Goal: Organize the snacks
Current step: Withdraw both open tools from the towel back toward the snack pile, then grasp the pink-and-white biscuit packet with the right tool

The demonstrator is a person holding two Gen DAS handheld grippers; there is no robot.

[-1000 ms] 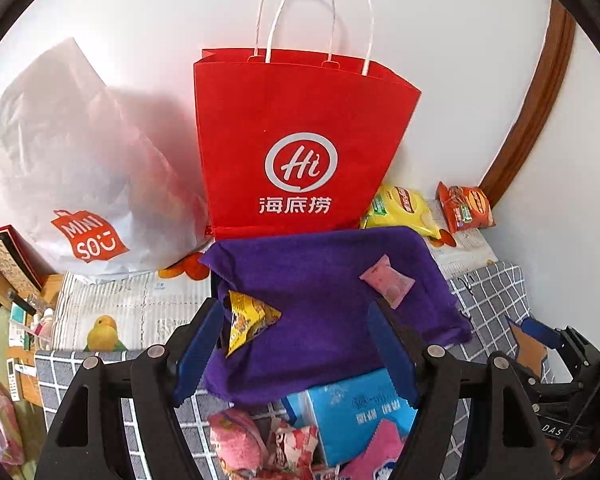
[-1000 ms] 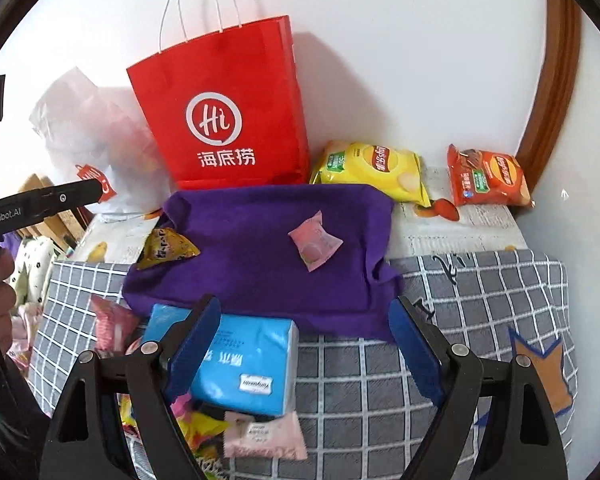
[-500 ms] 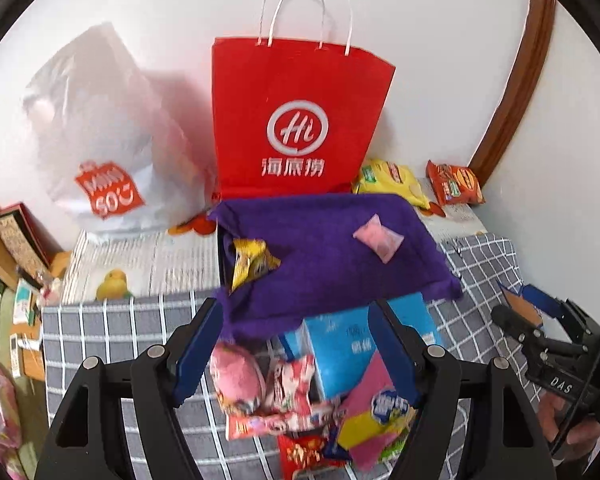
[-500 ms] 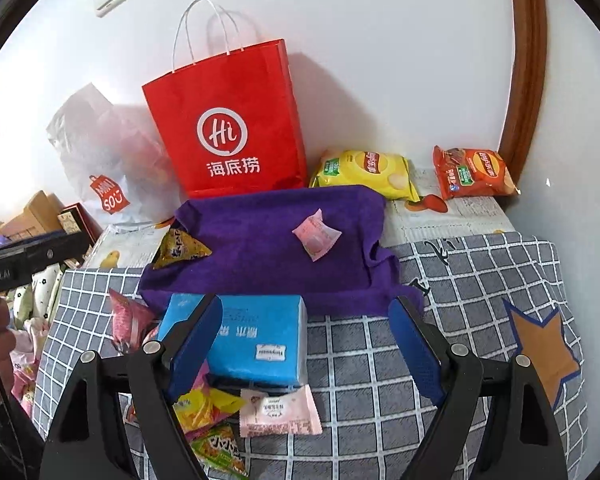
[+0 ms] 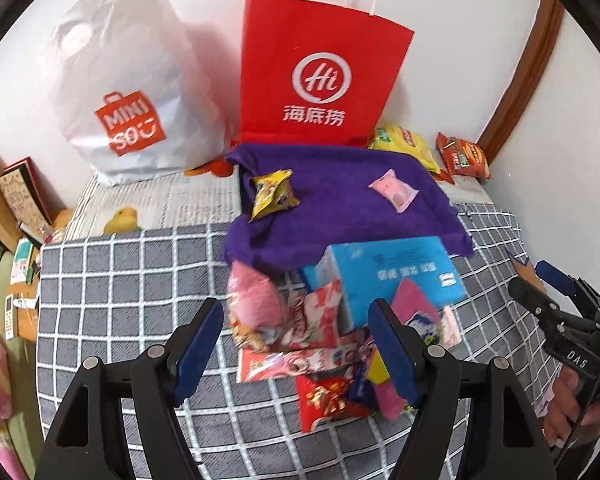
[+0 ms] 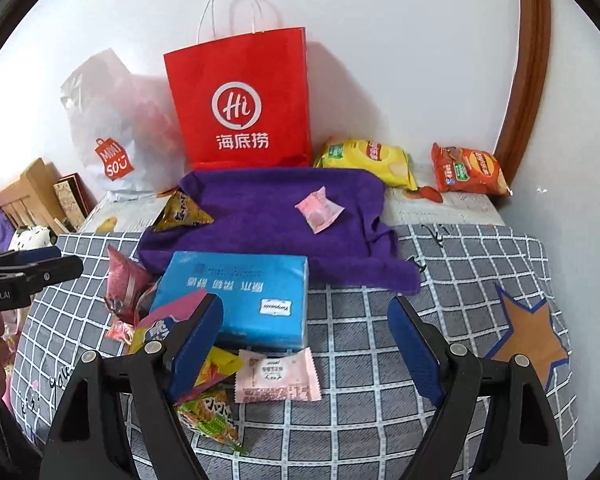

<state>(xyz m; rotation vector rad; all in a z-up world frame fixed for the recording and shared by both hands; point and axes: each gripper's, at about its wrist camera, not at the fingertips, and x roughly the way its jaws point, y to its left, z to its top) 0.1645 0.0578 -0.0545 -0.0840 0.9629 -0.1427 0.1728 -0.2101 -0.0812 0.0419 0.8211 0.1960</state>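
A purple towel lies on the checked cloth and carries a yellow snack packet and a pink sweet packet. In front of it a pile of snack packets lies beside a blue tissue pack. A pink-white packet lies apart at the front. My left gripper is open and empty over the pile. My right gripper is open and empty above the pink-white packet.
A red paper bag and a white plastic bag stand against the wall. Yellow and orange crisp bags lie at the back right. Boxes and clutter sit to the left.
Both grippers have pulled back from the towel toward the front, so the snack pile and tissue pack now sit between and under the fingers. Both stay open.
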